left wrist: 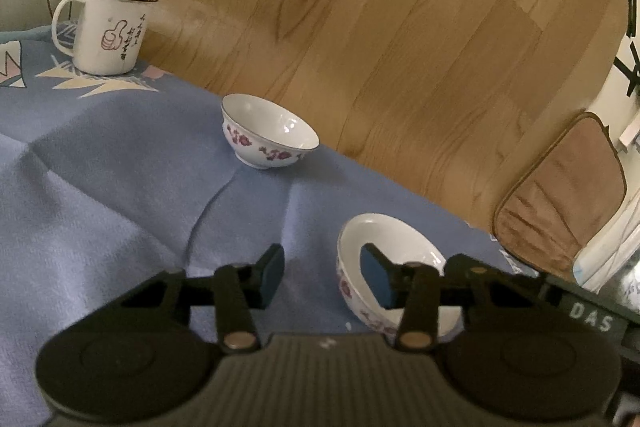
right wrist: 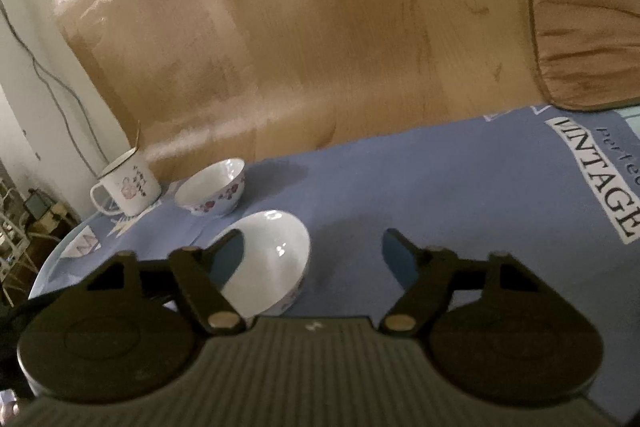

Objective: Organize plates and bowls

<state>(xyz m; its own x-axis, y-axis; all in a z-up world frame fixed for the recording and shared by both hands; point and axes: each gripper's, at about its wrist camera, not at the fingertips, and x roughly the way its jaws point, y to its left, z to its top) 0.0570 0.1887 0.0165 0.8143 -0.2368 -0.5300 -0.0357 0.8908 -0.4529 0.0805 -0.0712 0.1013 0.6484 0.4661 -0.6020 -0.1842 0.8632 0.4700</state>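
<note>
Bowls (left wrist: 270,131) ahead of hand-held gripper: glossy glazed ceramic. Mug (left wrist: 108,31): enamelled finish. Cloth (left wrist: 100,187): matt woven. Floor (left wrist: 360,27): smooth wood.

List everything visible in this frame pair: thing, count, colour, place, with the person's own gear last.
Floral bowls: 2, white with purple flowers; far bowl near the table's edge, near bowl close to the grippers.
Enamel mug: 1, white with a thumbs-up print, far left corner; a thin stick leans inside.
Tablecloth: 1, blue, printed, covering the table.
Cushion: 1, brown, right, beyond the table.
Floor: wood-tone, beyond the table.
Left gripper: black, blue pads, open, its right finger inside the near bowl.
Right gripper: black, open, holding nothing.
</note>
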